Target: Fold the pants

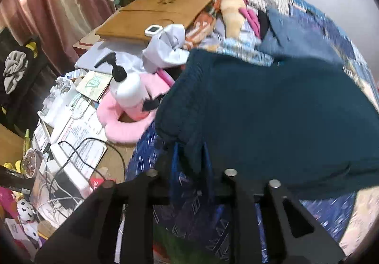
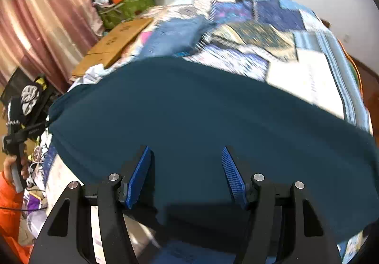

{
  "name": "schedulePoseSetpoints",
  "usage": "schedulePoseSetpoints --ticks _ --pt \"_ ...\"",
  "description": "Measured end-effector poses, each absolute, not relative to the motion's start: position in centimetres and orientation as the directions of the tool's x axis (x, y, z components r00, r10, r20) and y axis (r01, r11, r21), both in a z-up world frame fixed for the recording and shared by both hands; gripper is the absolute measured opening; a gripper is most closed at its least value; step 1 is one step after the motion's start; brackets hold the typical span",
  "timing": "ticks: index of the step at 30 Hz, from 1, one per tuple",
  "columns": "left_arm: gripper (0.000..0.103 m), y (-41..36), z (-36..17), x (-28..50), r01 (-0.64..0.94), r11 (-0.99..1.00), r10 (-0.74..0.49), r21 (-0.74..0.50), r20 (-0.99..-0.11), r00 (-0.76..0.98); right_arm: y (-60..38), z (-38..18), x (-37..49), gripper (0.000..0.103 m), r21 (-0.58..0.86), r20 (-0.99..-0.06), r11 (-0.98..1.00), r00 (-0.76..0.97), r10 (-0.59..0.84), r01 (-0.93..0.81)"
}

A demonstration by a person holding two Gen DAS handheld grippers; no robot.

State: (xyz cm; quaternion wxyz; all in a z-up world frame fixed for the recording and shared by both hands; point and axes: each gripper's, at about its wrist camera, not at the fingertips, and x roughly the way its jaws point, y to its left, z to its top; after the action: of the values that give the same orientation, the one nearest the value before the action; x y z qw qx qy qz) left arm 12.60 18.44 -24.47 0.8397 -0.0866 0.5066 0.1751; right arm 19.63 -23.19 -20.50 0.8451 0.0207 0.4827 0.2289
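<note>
Two grippers work the dark teal knitted pants [image 1: 272,110] on a patchwork quilt [image 2: 296,55] — left gripper [image 1: 191,164] pinching an edge, right gripper [image 2: 187,169] parted wide, empty.

Left wrist view: close above the bed's left edge, tilted steeply down along the fingers, taking in dark teal pants [image 1: 272,121] and a cluttered side table [image 1: 78,126]. Right wrist view: likewise steep and close, set further right over the same pants [image 2: 189,121]. Shared: pants, patchwork quilt [image 1: 319,34], pink curtain [image 2: 42,15], wooden board [image 1: 161,12].
</note>
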Motion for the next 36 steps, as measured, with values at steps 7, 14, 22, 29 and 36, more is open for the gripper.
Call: schedulePoseSetpoints --ticks 7,14,22,29,36 --pt "0.067 17.3 -21.3 12.8 -0.370 0.925 0.260 0.088 -0.856 0.446 -29.8 -21.0 18.1 0.062 0.271 -0.818 0.941 0.468 0.336 -0.203" --pt "0.078 13.4 -17.4 15.7 -0.303 0.949 0.244 0.090 -0.817 0.522 -39.2 -20.4 16.0 0.062 0.306 -0.798 0.952 0.544 0.260 -0.007" --pt "0.087 4.8 -16.8 21.7 -0.137 0.983 0.177 0.121 -0.816 0.551 -48.2 -18.1 14.5 0.062 0.266 -0.775 0.950 0.622 0.110 0.163" --pt "0.088 -1.7 -18.4 25.7 -0.019 0.993 0.106 0.113 -0.846 0.523 -55.8 -18.3 16.0 0.062 0.273 -0.770 0.913 0.638 0.018 0.303" --pt "0.088 -5.6 -20.5 27.4 0.048 0.986 0.117 0.159 -0.870 0.480 -59.7 -23.2 20.4 0.062 0.343 -0.821 0.865 0.564 0.087 0.366"
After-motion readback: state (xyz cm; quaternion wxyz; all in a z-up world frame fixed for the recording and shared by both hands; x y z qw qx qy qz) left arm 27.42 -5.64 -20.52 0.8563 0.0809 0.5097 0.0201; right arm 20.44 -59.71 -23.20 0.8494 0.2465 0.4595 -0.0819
